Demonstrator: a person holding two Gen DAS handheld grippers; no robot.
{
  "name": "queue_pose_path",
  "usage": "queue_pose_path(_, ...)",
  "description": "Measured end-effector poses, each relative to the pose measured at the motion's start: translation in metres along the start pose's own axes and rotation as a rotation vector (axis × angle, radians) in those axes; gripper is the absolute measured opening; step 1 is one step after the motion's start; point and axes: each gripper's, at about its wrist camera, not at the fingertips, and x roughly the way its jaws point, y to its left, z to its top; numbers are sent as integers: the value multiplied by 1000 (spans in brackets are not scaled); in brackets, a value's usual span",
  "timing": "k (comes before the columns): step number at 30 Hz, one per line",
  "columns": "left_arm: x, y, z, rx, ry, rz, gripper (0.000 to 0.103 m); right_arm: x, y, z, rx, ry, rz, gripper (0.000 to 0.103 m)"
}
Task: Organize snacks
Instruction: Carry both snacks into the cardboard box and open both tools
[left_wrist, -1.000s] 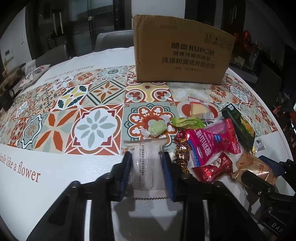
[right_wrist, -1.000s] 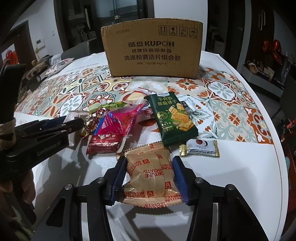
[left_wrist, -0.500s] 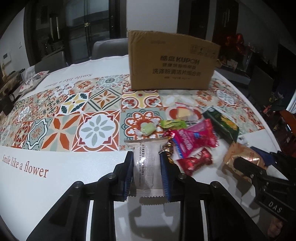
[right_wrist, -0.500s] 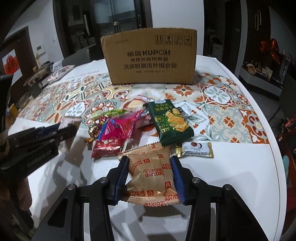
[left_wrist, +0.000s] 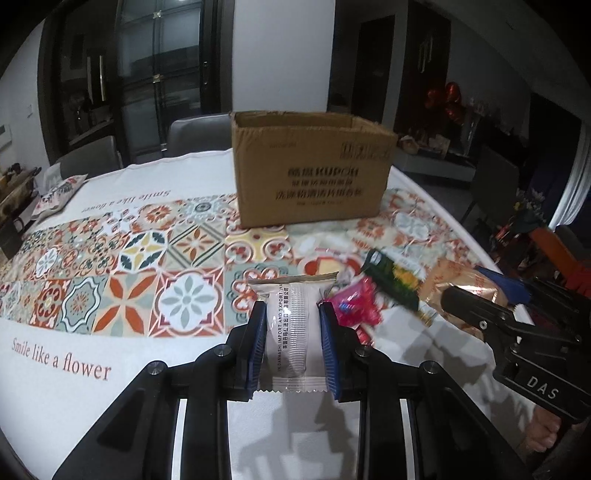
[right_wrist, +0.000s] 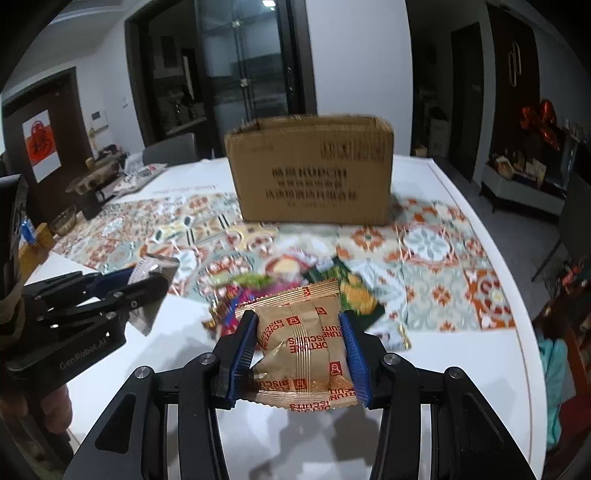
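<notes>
My left gripper (left_wrist: 292, 314) is shut on a white snack packet (left_wrist: 291, 328) and holds it above the table. My right gripper (right_wrist: 298, 321) is shut on a gold biscuit packet (right_wrist: 301, 347), also lifted. An open cardboard box (left_wrist: 310, 170) stands at the back of the table; it also shows in the right wrist view (right_wrist: 312, 170). A pile of snacks lies ahead: a pink packet (left_wrist: 354, 310), a green packet (left_wrist: 395, 280) and others. The right gripper with its gold packet shows at the right of the left wrist view (left_wrist: 465, 284); the left gripper shows at the left of the right wrist view (right_wrist: 147, 280).
The round table has a patterned tile cloth (left_wrist: 147, 258) with white borders. Chairs (left_wrist: 199, 133) stand behind it. A bowl (right_wrist: 62, 221) and small items sit at the far left edge. Dark furniture and a shelf (right_wrist: 524, 173) stand at the right.
Both grippers have risen with their packets, lifting them off the table. The box now appears lower and its open top shows.
</notes>
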Motion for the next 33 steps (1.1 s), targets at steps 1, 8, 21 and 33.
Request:
queue_pose_path(1, -2, 0, 5, 1, -9, -1, 28, -2, 0, 6, -7, -15, 3, 47)
queue_pose_path(8, -3, 1, 47, 15, -54, -15, 28, -6, -4, 52, -42, -119, -2, 47)
queue_pose_path(21, 4, 1, 134, 74, -125, 9, 28, 3, -16, 136, -56, -211, 8, 47)
queue_pose_path(33, 46, 8, 206, 98, -95, 10, 28, 54, -36, 209, -38, -152, 4, 47)
